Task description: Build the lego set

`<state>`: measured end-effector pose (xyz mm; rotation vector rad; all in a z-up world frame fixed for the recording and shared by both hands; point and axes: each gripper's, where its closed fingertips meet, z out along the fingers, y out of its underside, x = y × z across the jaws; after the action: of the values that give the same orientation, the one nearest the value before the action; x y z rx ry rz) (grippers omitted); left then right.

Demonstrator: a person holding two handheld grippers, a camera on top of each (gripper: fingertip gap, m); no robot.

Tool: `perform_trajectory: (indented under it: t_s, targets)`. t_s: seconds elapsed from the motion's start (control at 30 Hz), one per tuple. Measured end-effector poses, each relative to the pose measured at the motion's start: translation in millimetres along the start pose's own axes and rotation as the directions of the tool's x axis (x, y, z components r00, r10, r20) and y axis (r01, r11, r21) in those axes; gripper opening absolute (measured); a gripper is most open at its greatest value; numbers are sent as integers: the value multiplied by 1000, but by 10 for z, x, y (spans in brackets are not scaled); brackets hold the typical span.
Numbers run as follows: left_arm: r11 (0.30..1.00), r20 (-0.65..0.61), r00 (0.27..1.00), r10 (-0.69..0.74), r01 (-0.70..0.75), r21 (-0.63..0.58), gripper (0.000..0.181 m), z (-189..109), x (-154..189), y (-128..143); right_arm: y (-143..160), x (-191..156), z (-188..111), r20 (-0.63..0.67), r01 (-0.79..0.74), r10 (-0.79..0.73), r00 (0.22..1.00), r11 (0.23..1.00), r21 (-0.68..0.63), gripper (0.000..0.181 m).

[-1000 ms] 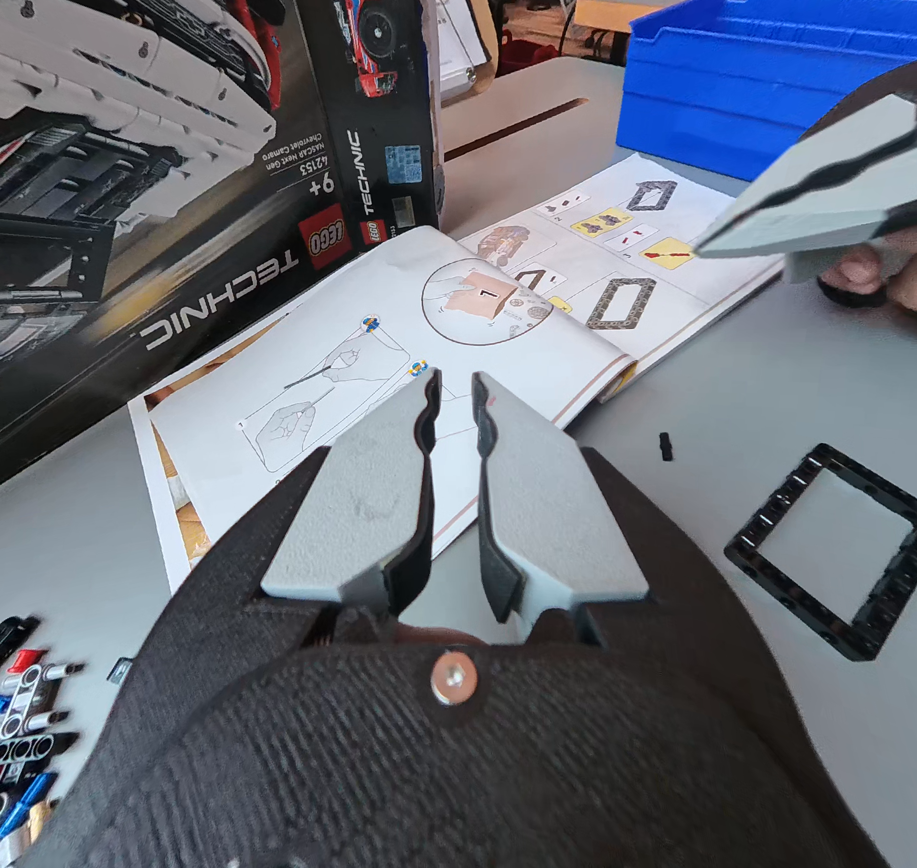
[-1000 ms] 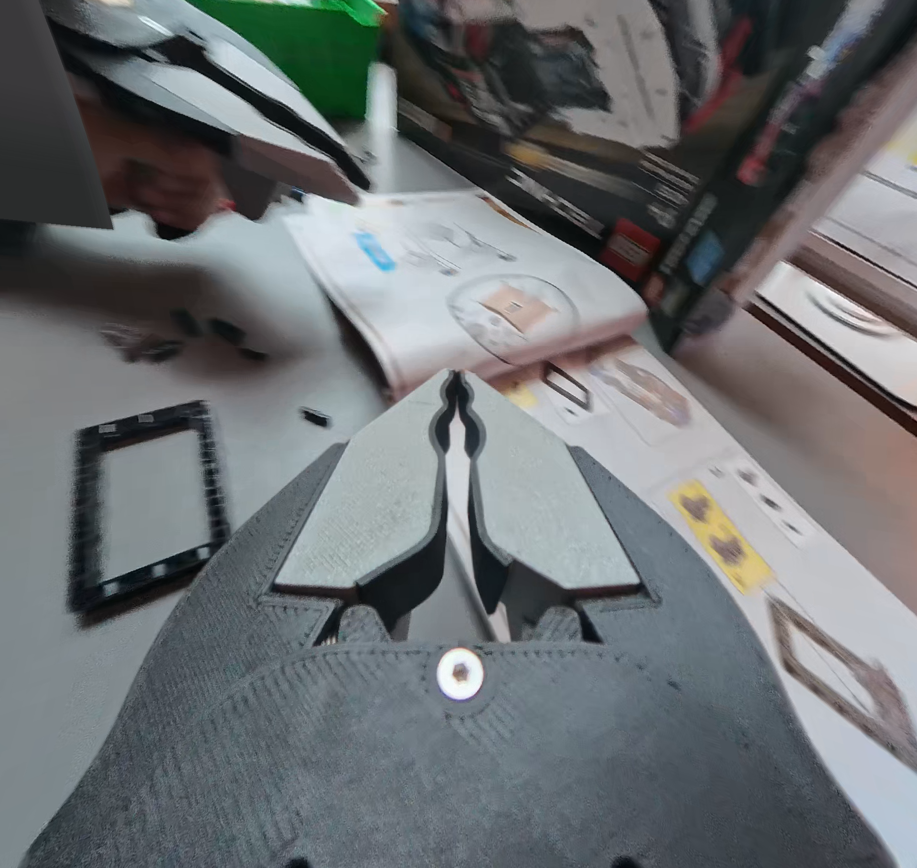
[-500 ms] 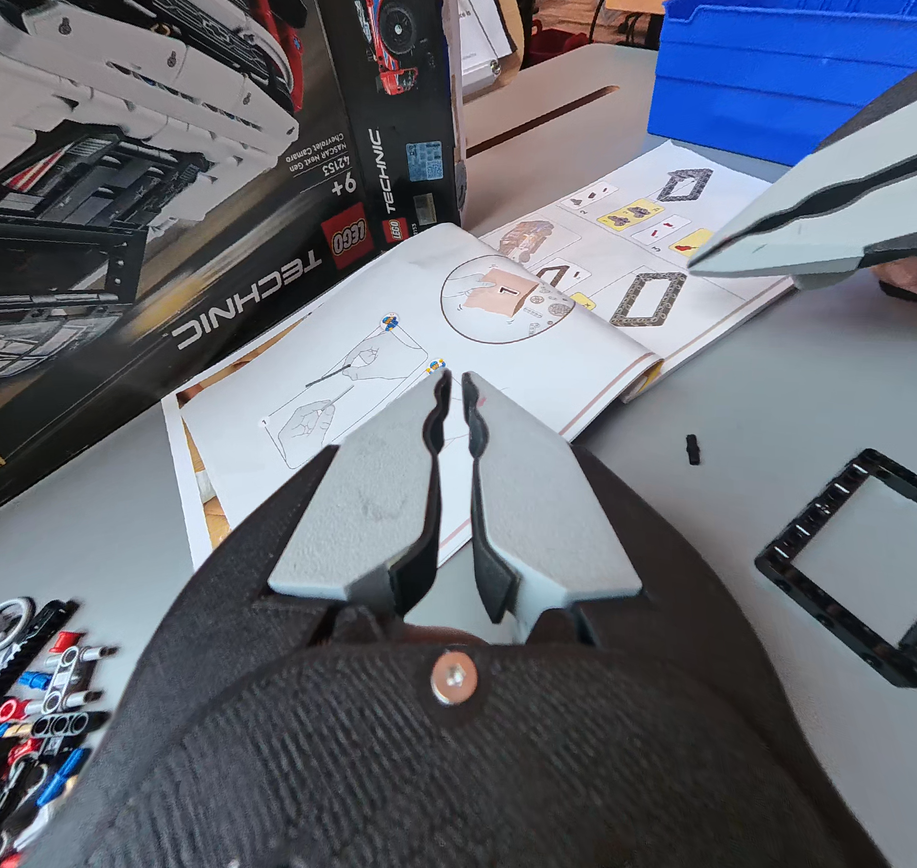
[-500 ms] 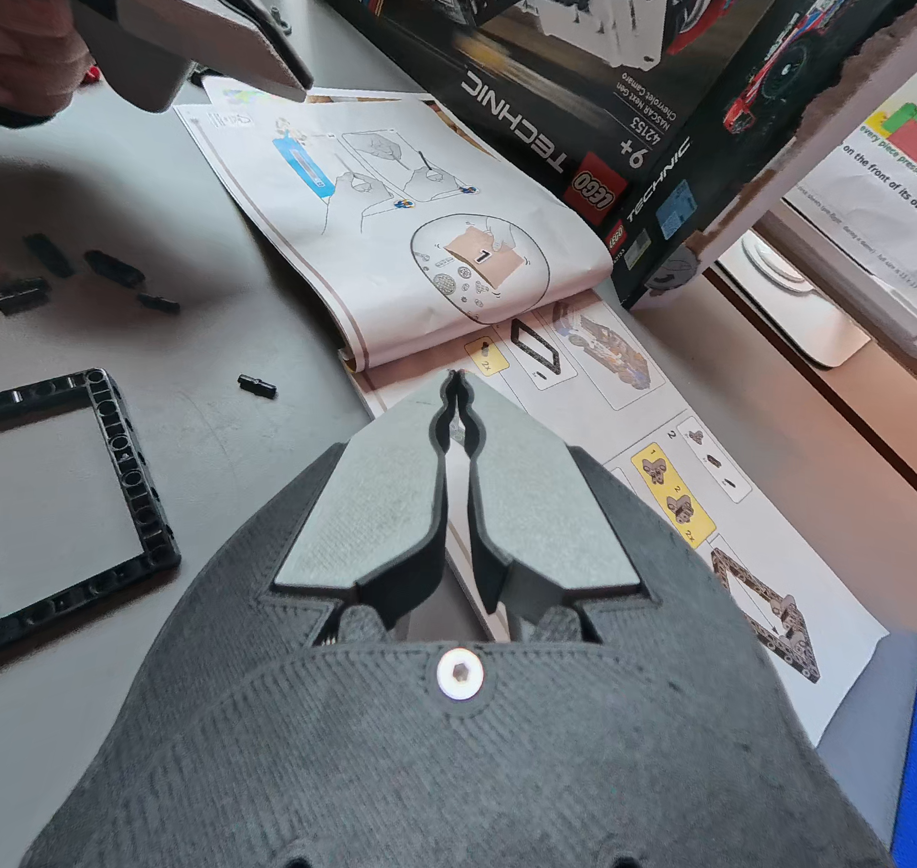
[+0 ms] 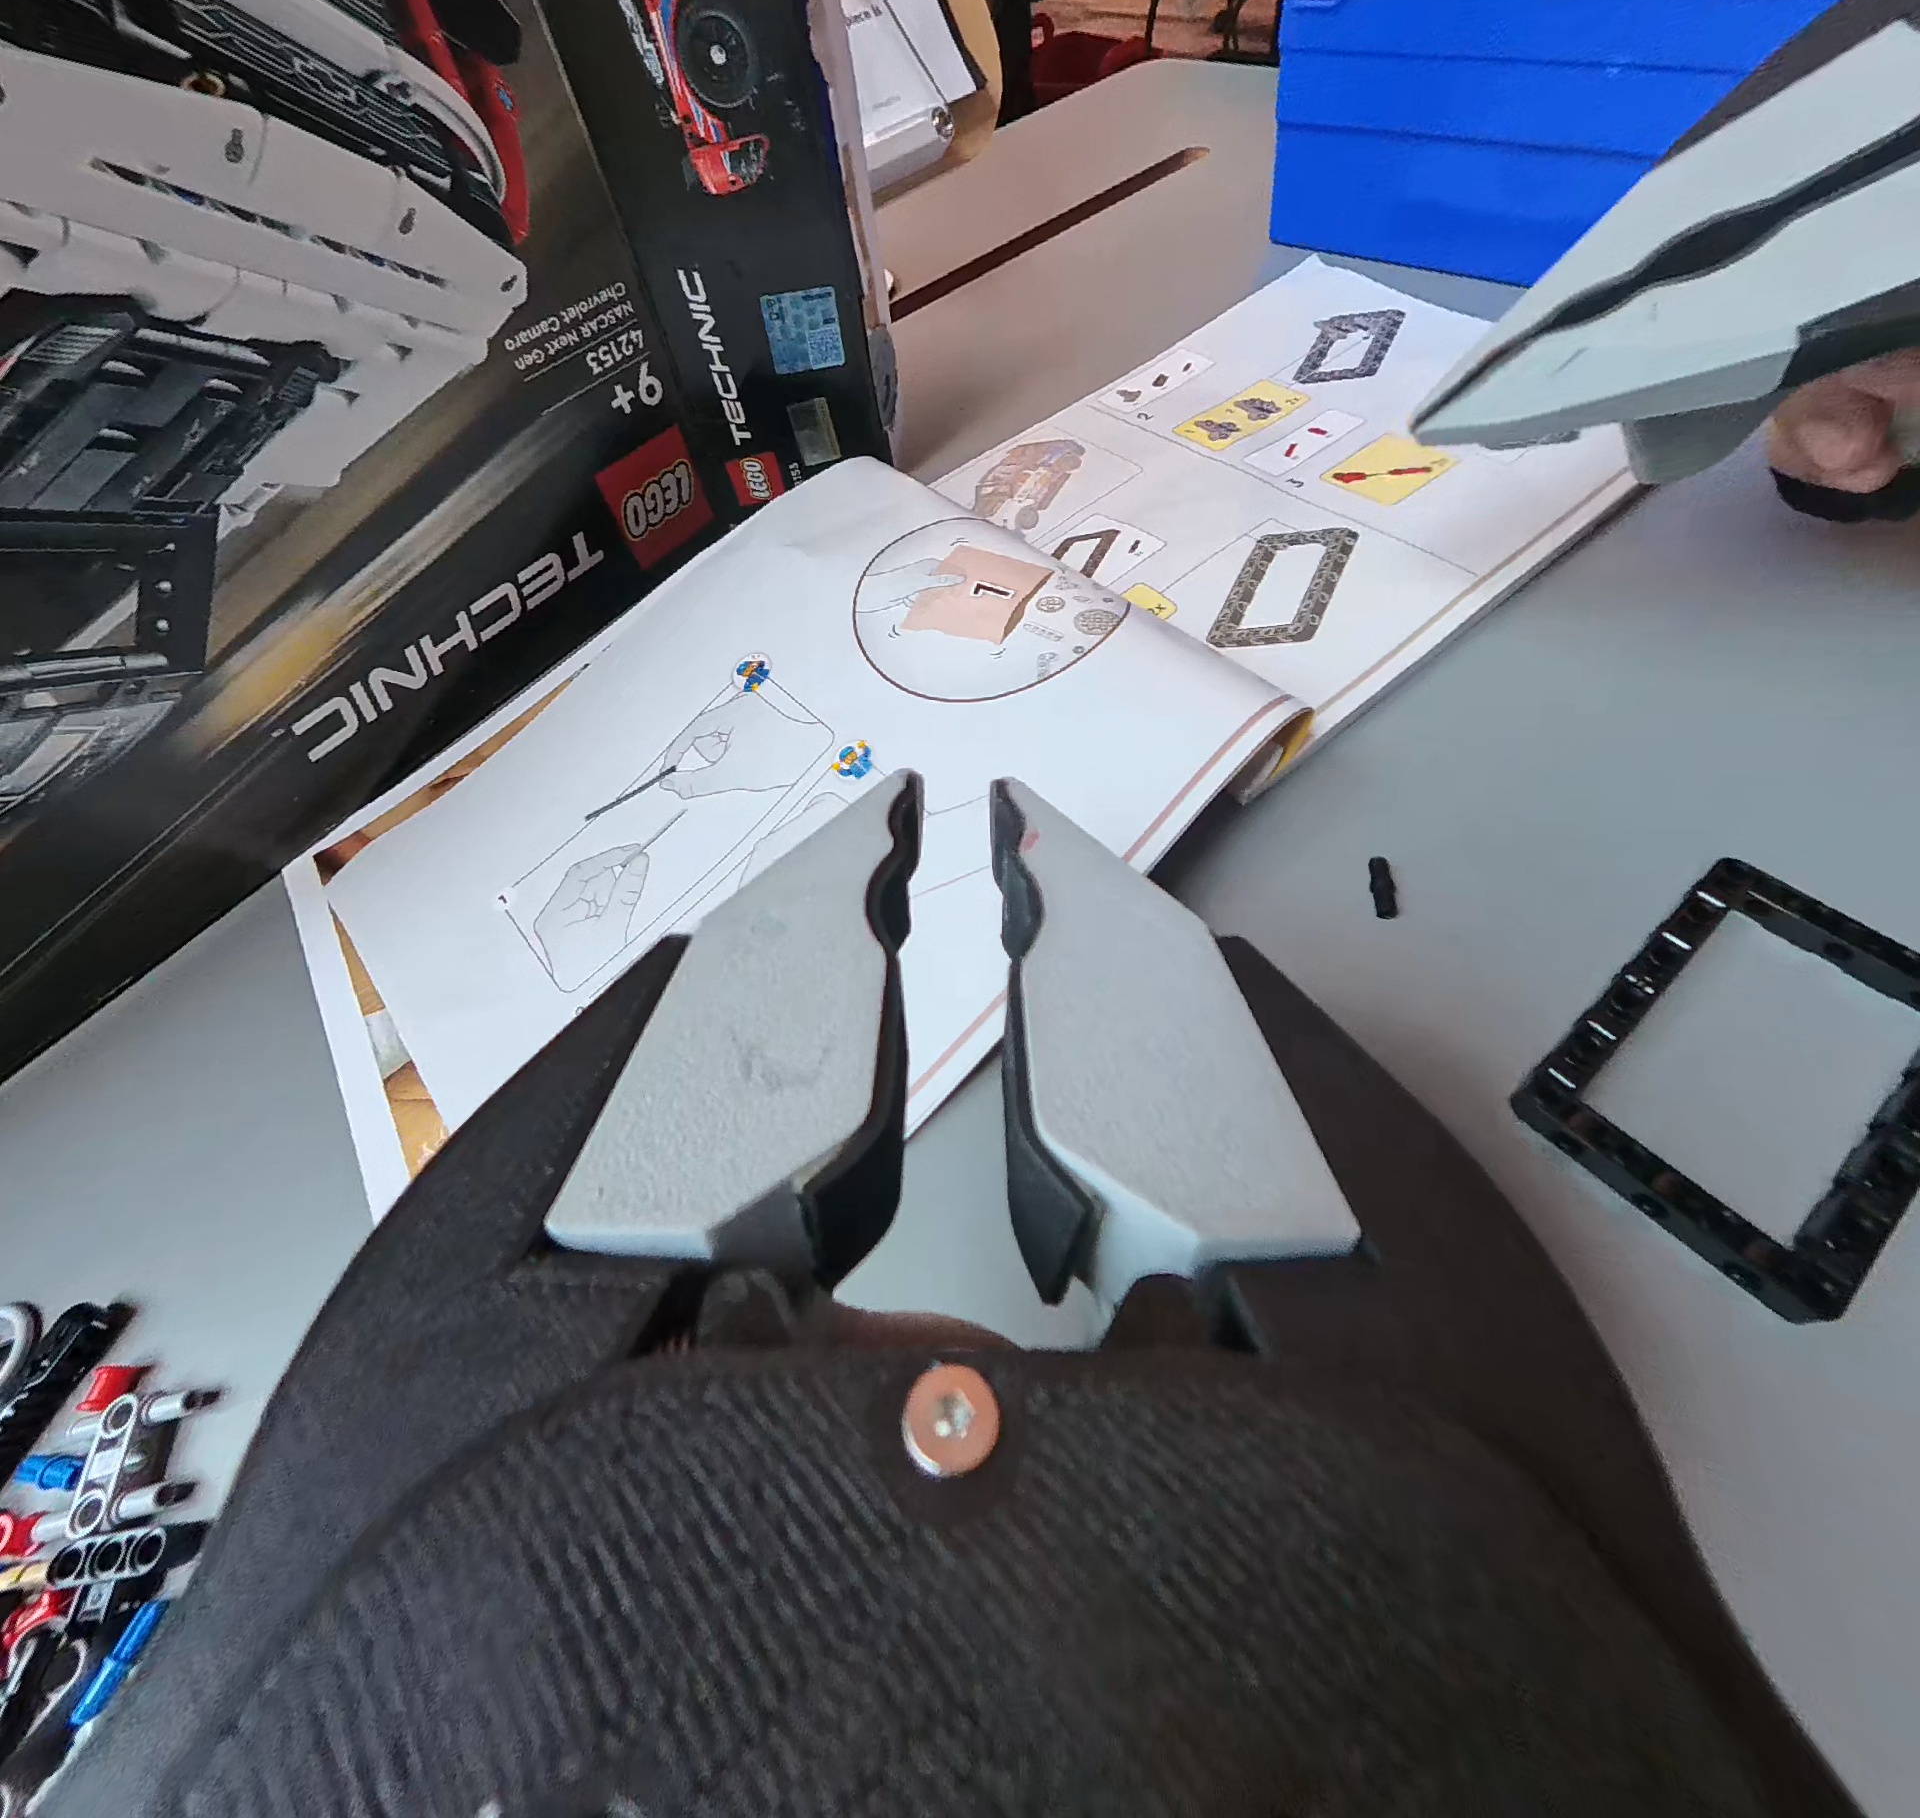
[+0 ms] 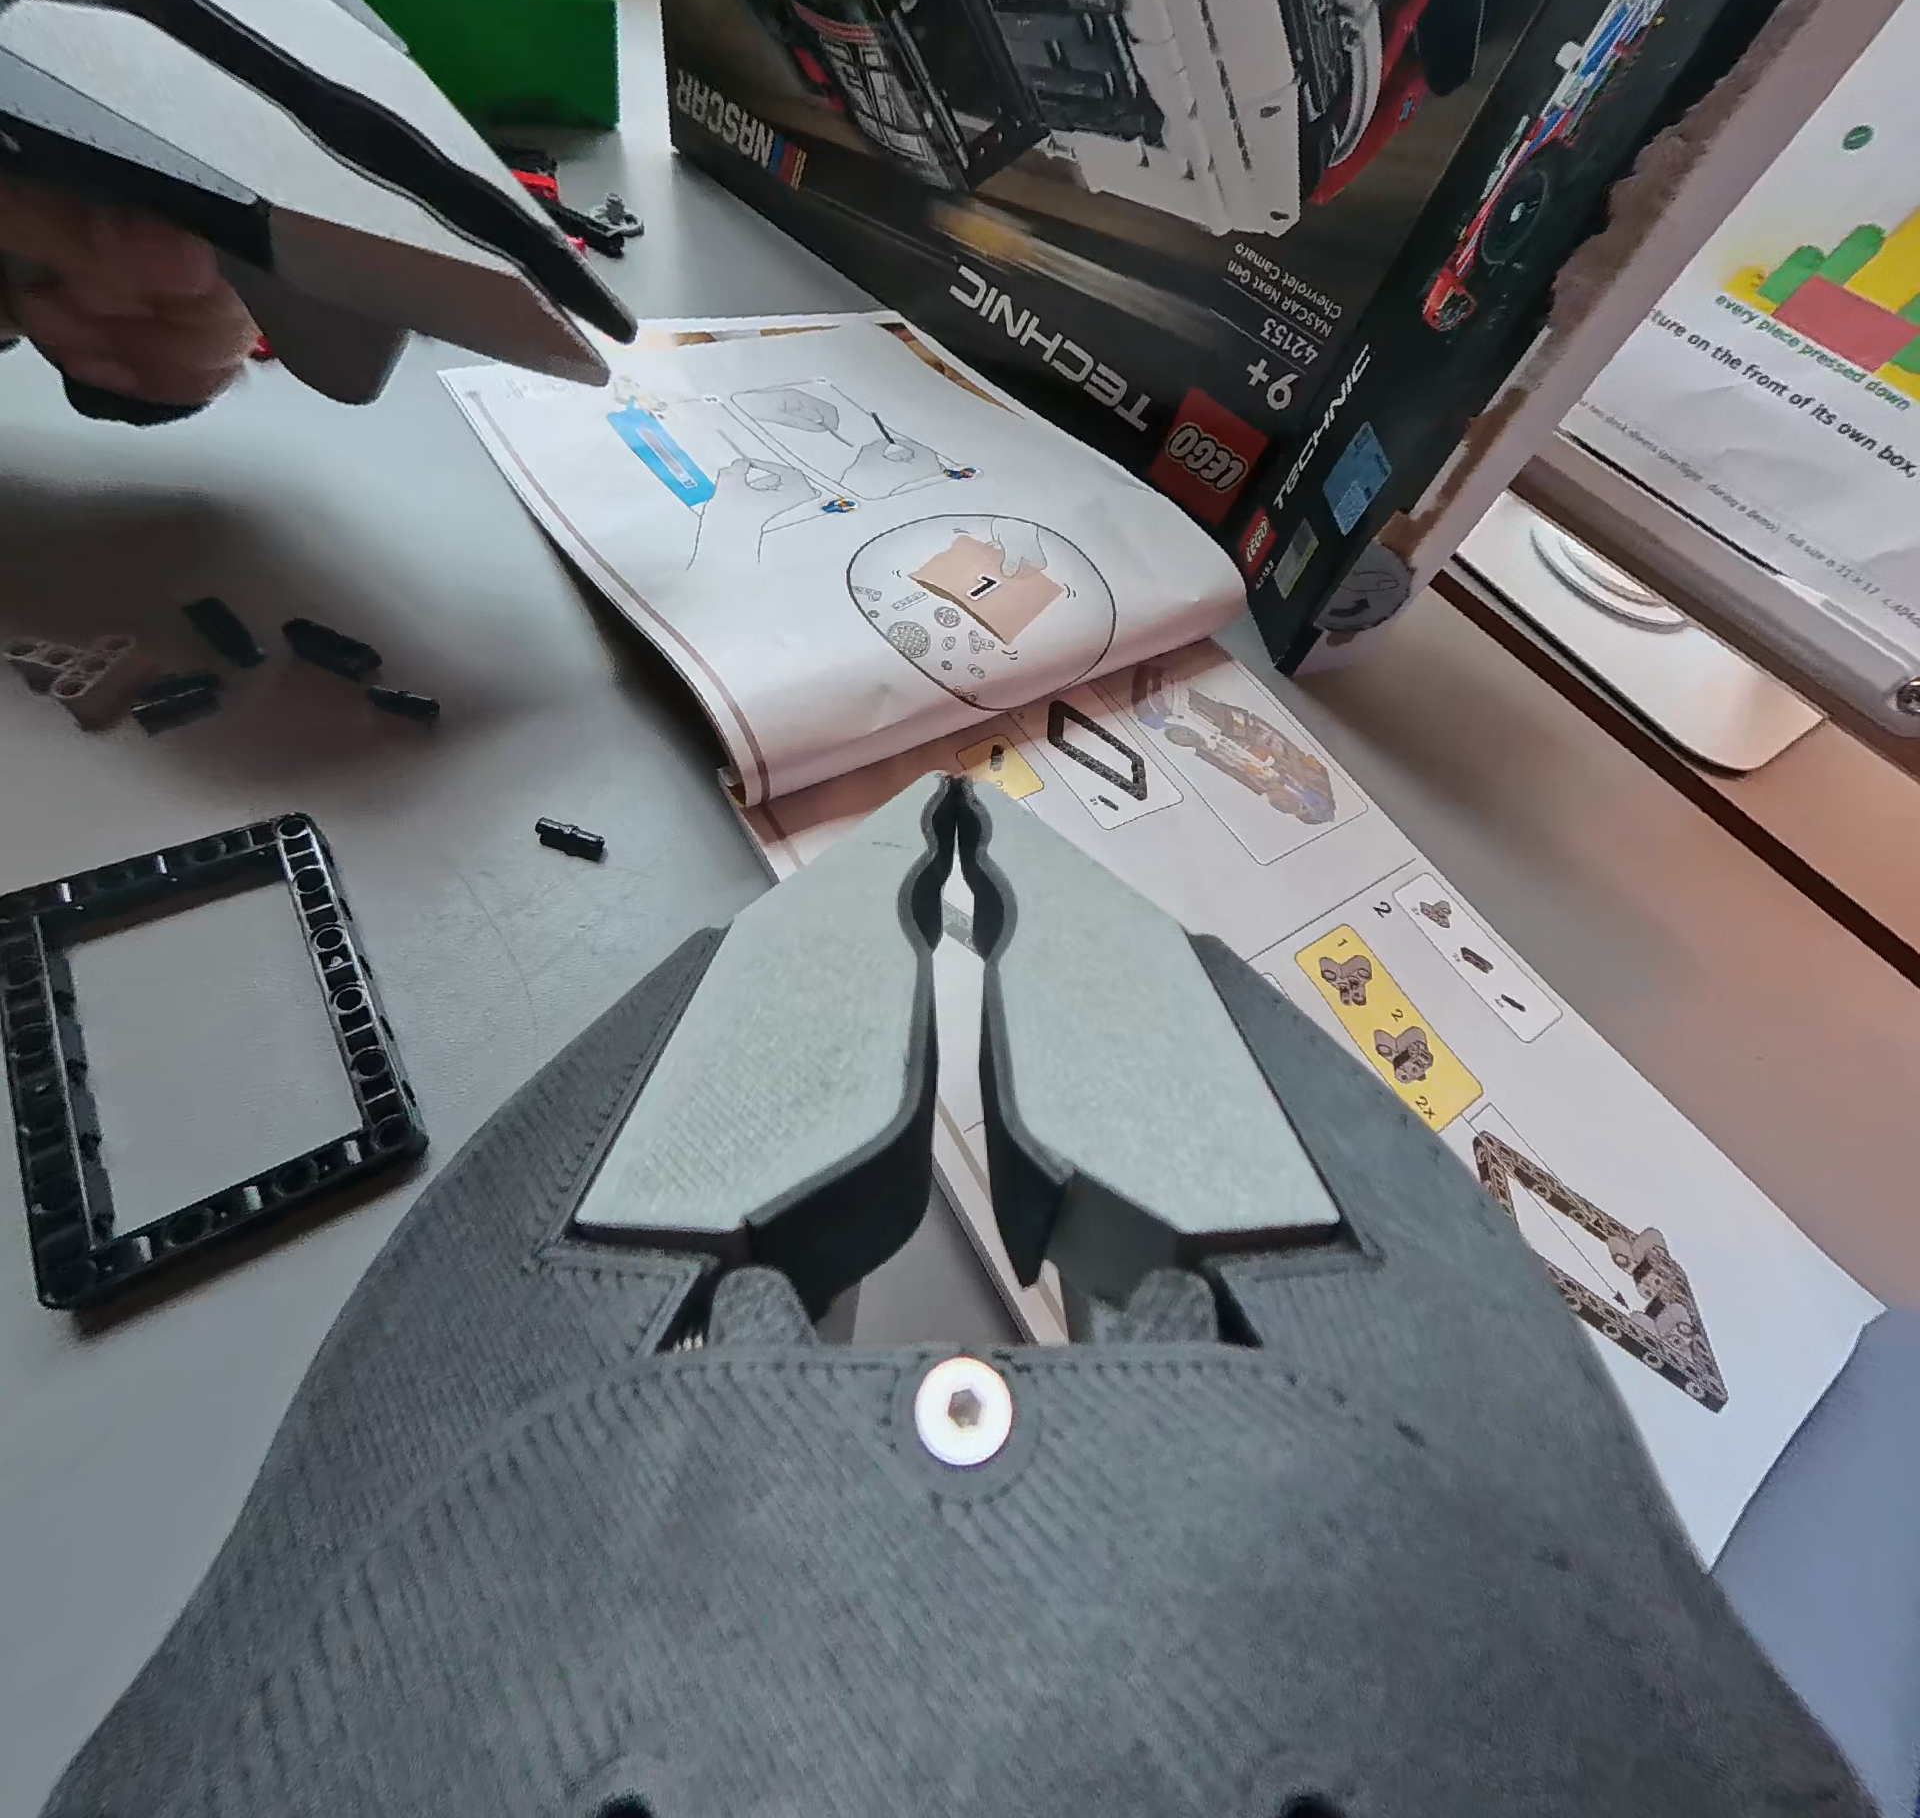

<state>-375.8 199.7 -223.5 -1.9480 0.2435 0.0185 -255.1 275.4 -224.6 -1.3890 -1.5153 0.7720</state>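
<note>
Black plastic makes up the square frame [image 6: 197,1051], which lies flat on the grey table [image 5: 1558,729] with nothing holding it. A tiny black pin [image 6: 569,836] lies just beside it, near the edge of the open instruction booklet [image 6: 831,542]. More small pieces [image 6: 208,667] sit in a loose bunch farther off, and a pile of mixed parts [image 5: 83,1477] waits at the table's near edge.

The booklet is spread open in front of the big set box [image 5: 312,314], likely so the person can look at the steps while building.

The left gripper [image 5: 954,802] hangs over the booklet with a small gap between its tips, and it holds nothing. The right gripper [image 6: 951,792] also hangs over the booklet, with its tips pressed together on nothing.

I think the building has hardly begun, and the pin probably goes into the frame next
</note>
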Motion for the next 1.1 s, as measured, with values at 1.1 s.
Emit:
perform_trajectory:
  t_s: [1.1]
  targets:
    - [1000, 27, 999, -19, 19, 5, 10, -16, -123, 12, -9, 121, -121, 1, -14, 14, 1000, 999, 38, 0]
